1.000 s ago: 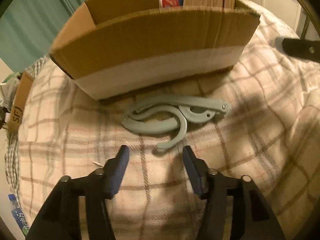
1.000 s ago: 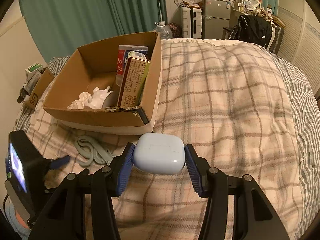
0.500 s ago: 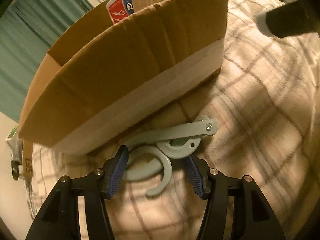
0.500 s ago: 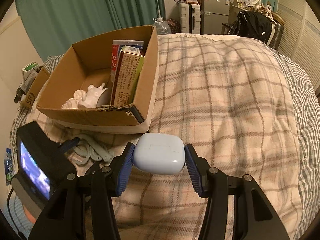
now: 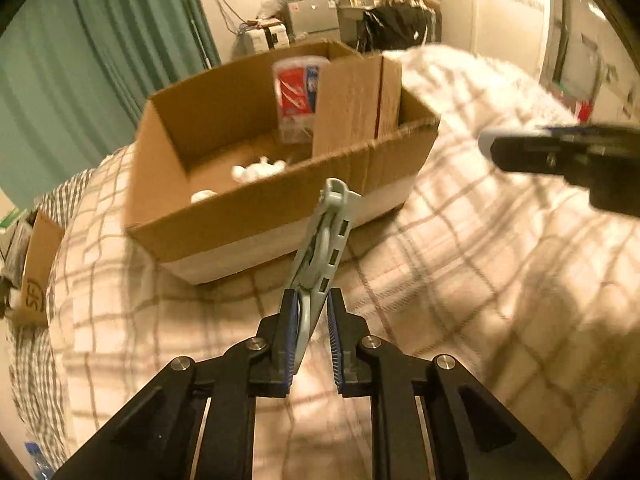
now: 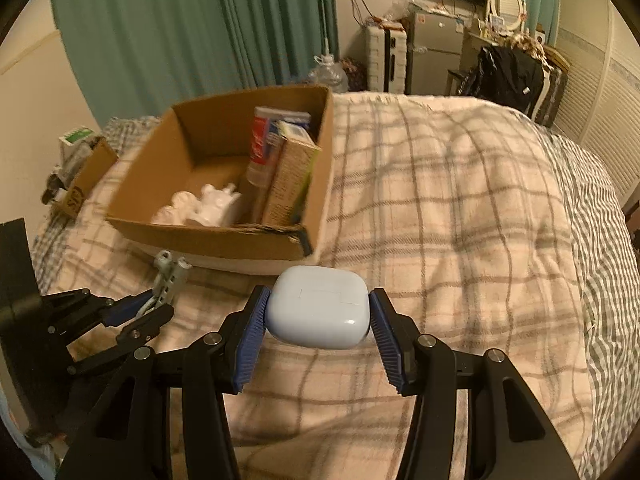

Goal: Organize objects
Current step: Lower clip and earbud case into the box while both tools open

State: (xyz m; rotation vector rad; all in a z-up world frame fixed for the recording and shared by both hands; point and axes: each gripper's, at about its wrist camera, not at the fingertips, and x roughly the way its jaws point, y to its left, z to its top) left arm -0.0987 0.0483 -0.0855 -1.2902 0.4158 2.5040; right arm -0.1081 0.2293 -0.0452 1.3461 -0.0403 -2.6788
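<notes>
My left gripper (image 5: 312, 312) is shut on a grey-green plastic hook handle (image 5: 326, 240) and holds it upright above the plaid blanket, just in front of the open cardboard box (image 5: 248, 220). In the right wrist view the left gripper (image 6: 140, 312) and the hook handle (image 6: 168, 276) show at lower left. My right gripper (image 6: 318, 320) is shut on a pale blue earbud case (image 6: 318, 312), held above the blanket in front of the box (image 6: 208, 236). It also shows at the right of the left wrist view (image 5: 560, 152).
The box holds a red-and-white tube (image 6: 262, 140), a brown carton (image 6: 290, 176) and white figurines (image 6: 204, 204). A smaller cardboard box (image 6: 86, 176) sits at the bed's left edge. Green curtains (image 6: 180, 32) and furniture stand behind. The plaid blanket (image 6: 460, 200) spreads to the right.
My left gripper has closed on the hook handle and lifted it off the blanket, tilting it upright. The right gripper still holds the earbud case and has barely shifted.
</notes>
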